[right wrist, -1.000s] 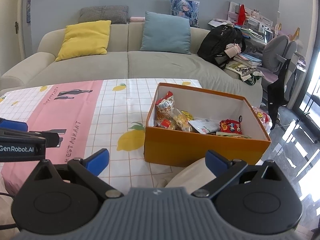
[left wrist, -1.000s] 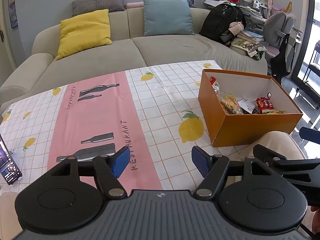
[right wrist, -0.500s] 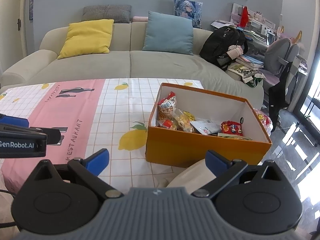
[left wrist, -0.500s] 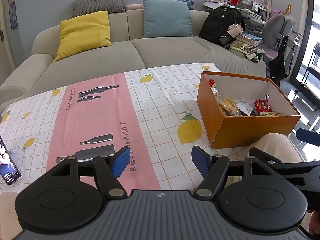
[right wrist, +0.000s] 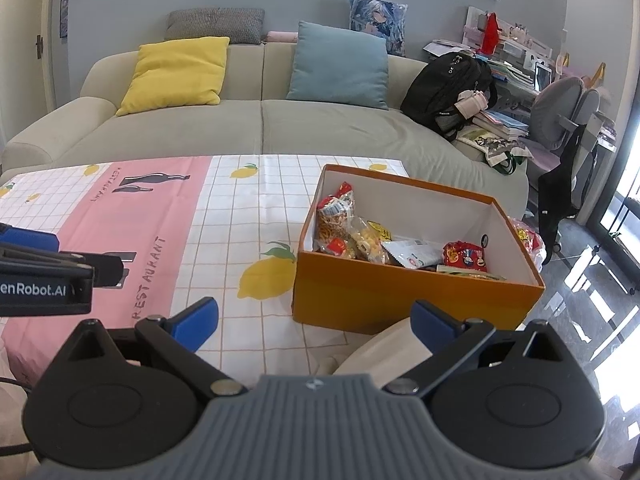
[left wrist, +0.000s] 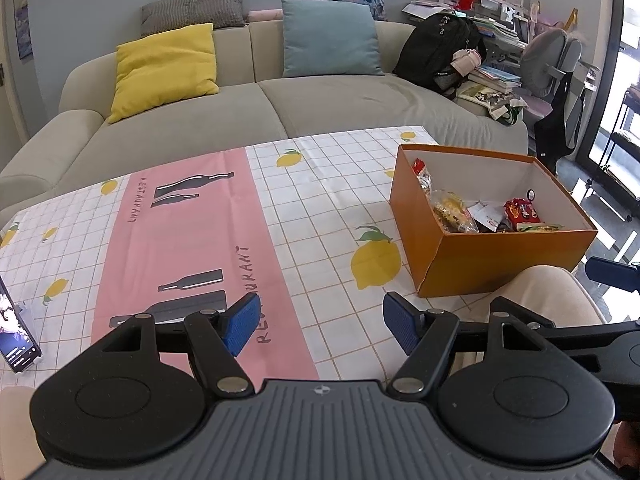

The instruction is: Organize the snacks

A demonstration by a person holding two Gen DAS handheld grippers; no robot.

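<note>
Both grippers are pulling back from the orange box (right wrist: 416, 296), left gripper (left wrist: 320, 326) and right gripper (right wrist: 316, 322) spread apart and empty. Snacks (right wrist: 360, 240) are sitting inside, the counter (left wrist: 320, 208) carrying nothing loose — sorting is looking finished.

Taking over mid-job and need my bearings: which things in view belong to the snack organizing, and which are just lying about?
Belongs to the job:
- orange box on the tablecloth
- snack packets inside it
- left gripper, open and empty
- right gripper, open and empty

Just lying about:
- phone at the table's left edge
- yellow cushion, blue cushion
- black backpack on the sofa
</note>
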